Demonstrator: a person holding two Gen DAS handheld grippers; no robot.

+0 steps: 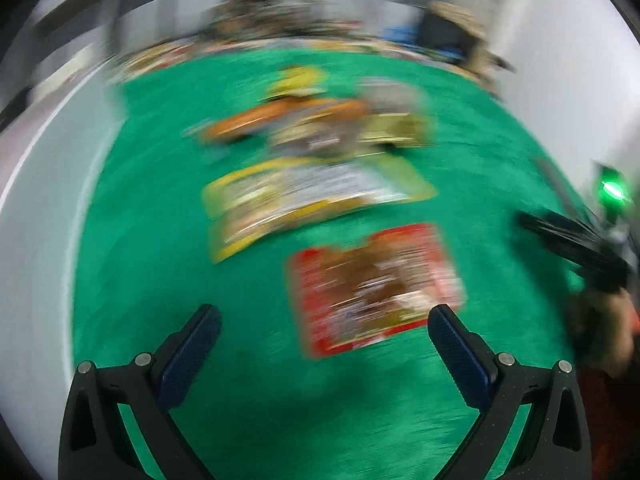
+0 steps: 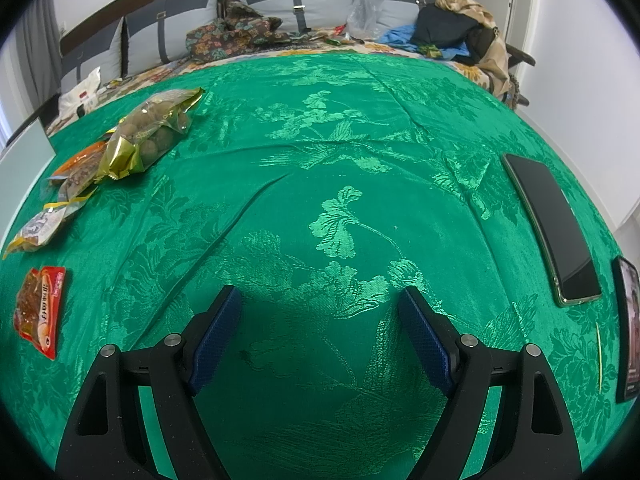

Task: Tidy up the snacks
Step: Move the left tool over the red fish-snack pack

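Observation:
The left wrist view is smeared by motion. A red snack packet [image 1: 374, 286] lies flat on the green cloth [image 1: 160, 240], just ahead of my open left gripper [image 1: 324, 322]. Beyond it rests a yellow packet [image 1: 304, 200], then a heap of orange and gold packets [image 1: 316, 124]. My right gripper [image 2: 320, 312] hangs open over bare green cloth [image 2: 320, 160], holding nothing. Far to its left sit the red packet [image 2: 40, 312], a yellow-edged clear packet [image 2: 38, 226], an orange packet [image 2: 80, 162] and a gold-trimmed bag of brown balls [image 2: 154, 130].
A dark phone [image 2: 554, 226] lies on the cloth at the right, a second lit phone [image 2: 628, 328] at the edge. A thin green stick [image 2: 599, 354] lies between them. Cushions, clothes and a plastic bag [image 2: 366, 6] crowd the sofa behind. The other gripper [image 1: 576, 244] shows at right.

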